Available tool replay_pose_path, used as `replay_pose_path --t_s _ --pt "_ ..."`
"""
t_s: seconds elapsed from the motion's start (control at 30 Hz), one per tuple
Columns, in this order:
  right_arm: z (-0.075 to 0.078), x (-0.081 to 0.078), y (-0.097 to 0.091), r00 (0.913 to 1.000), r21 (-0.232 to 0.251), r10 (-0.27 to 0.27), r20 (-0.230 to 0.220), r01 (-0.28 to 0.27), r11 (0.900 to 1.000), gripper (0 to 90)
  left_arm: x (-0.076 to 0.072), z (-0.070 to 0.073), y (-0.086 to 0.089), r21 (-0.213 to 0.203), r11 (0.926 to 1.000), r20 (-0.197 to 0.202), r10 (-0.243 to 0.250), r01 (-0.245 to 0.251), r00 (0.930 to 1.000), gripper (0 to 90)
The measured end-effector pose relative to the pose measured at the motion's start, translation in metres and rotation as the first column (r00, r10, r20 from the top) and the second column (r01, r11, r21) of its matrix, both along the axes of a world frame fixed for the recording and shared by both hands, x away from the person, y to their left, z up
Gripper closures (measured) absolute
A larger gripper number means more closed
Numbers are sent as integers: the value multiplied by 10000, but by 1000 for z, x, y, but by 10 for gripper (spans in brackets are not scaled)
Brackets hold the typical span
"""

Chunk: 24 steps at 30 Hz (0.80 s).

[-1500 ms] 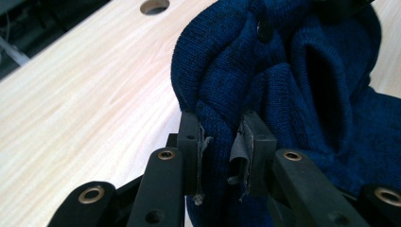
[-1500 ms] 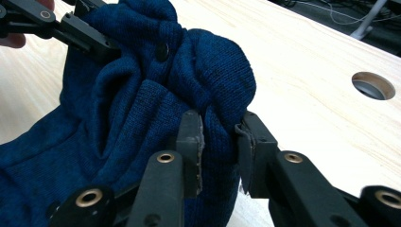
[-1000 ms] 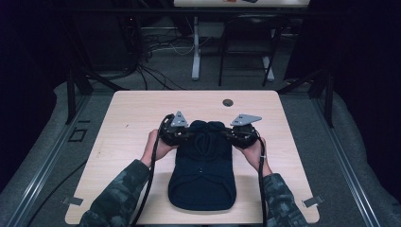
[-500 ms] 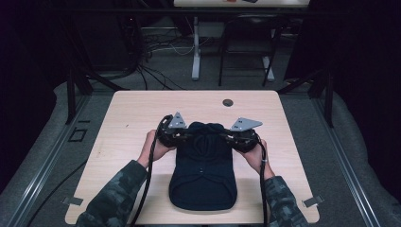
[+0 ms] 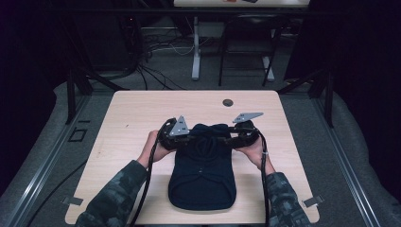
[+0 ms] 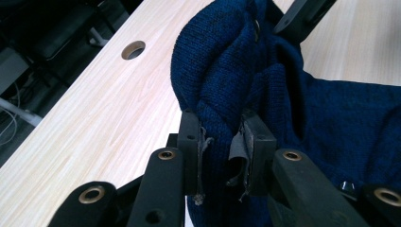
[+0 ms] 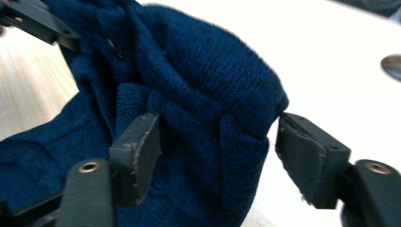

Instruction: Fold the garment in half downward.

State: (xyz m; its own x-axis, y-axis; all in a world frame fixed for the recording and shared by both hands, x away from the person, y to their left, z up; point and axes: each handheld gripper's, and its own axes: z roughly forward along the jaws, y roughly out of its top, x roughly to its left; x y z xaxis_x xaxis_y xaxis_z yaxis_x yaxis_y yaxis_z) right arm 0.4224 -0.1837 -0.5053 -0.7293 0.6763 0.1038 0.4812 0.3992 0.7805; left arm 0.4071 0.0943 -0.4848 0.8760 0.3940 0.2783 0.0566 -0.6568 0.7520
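Pale wooden table (image 5: 142,109) in a dark room with cables and stands beyond it; a navy knitted garment (image 5: 202,177), apparently a buttoned sweater folded into a narrow stack, lies at the table's near middle between the person's two hands. Left gripper (image 6: 221,142): jaws nearly together, pinching a bunched ridge of knit at the garment's far left corner. Right gripper (image 7: 217,151): jaws standing partly apart around the far right corner; the left pad lies against the cloth, the right pad stands clear of it, so the fabric sits between them unheld. These jaws have just been opening.

Step in hand, as judged: setting down a fold at the garment's far end, the right side already let go, the left side not yet. Whether the raised hump of knit is a collar or a tucked sleeve is hard to tell. The next move calls for the left jaws to part as well, then both grippers to draw back without dragging the fold open.

Compared with a second ago, the garment and both hands lie in much the same place; the right gripper's plate (image 5: 248,116) sits slightly lower.
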Motion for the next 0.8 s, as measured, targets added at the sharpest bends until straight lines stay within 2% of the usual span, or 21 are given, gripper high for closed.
replay_pose_path --t_s 0.07,0.13,0.23,0.3,0.37,0.47,0.57,0.67,0.73,0.8 --pt "-1 1 1 9999 -154 -82 -130 80 9998 493 1 0 2 26 10000 -117 14 -14 9999 738" --pt "-2 -2 4 9997 -358 -234 57 236 9991 628 3 -1 4 -19 10000 -327 48 -48 9995 734" --pt "0 -6 6 9990 -534 -247 363 266 9982 720 5 -3 7 -230 9997 -678 104 -120 9976 727" --pt "1 -9 9 9979 -698 -223 606 265 9972 748 7 -4 10 -583 9980 -1065 195 -258 9941 712" --pt "2 -13 10 9961 -679 -229 857 288 9973 757 9 -6 13 -842 9959 -1560 203 -337 9875 674" --pt "2 -19 12 9914 -743 -168 1296 266 9969 762 12 -9 15 -748 9960 -2091 324 -490 9774 536" --pt "2 -25 14 9861 -814 -34 1661 172 9965 763 13 -13 15 -645 9956 -2223 526 -685 9735 465" --pt "3 -27 15 9841 -740 57 1777 76 9972 763 16 -16 14 -517 9956 -2343 639 -781 9701 434" --pt "5 -29 16 9824 -677 46 1868 82 9977 762 17 -18 12 -472 9956 -2364 680 -814 9693 448" --pt "6 -30 17 9807 -756 77 1955 72 9971 762 17 -18 12 -392 9959 -2287 709 -819 9709 528"
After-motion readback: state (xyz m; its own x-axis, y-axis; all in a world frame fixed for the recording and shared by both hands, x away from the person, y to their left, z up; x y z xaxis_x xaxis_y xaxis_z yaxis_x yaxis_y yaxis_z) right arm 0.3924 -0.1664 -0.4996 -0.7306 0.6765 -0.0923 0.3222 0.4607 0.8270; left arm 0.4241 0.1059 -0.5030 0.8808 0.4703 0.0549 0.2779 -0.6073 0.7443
